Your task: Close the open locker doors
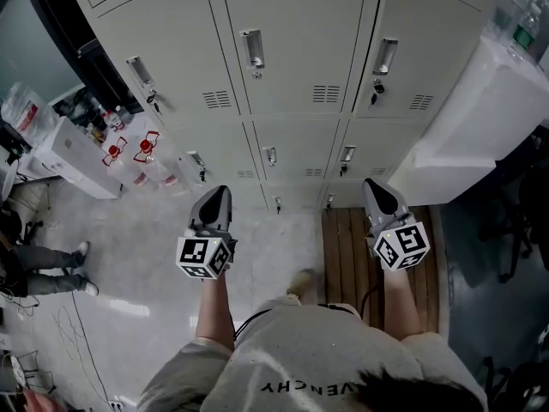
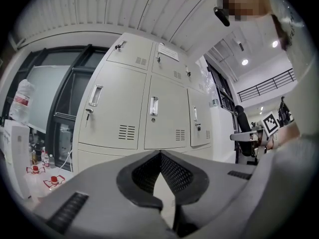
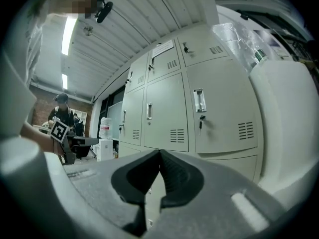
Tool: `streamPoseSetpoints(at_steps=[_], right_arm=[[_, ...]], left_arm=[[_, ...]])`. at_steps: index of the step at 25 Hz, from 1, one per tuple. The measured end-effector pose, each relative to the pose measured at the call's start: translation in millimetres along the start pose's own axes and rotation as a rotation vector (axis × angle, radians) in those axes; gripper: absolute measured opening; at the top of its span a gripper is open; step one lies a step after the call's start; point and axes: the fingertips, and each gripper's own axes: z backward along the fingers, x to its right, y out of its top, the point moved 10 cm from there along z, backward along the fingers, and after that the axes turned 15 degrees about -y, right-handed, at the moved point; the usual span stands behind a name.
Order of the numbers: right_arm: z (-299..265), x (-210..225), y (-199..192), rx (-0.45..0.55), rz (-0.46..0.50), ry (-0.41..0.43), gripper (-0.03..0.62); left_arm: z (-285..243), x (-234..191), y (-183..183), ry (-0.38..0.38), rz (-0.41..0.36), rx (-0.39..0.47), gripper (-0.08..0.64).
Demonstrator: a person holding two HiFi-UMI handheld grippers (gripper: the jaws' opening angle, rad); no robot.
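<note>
Head view showed left gripper [image 1: 215, 194] and right gripper [image 1: 376, 187] pinched together, empty, facing stiff metal locker doors [image 1: 296, 20], probably light to push near the handle [image 1: 252, 49].

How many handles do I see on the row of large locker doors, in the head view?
3: left handle, middle handle, right handle. More may be hidden above the frame.
</note>
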Motion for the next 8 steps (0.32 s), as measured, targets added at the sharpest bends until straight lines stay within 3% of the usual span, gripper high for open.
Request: streamPoseSetpoints(at_steps=[8], right_arm=[[45,-9,6,0.053,-0.002,-0.001,0.000]], left_arm=[[32,32,10,0.001,-0.025,0.014,-0.003]])
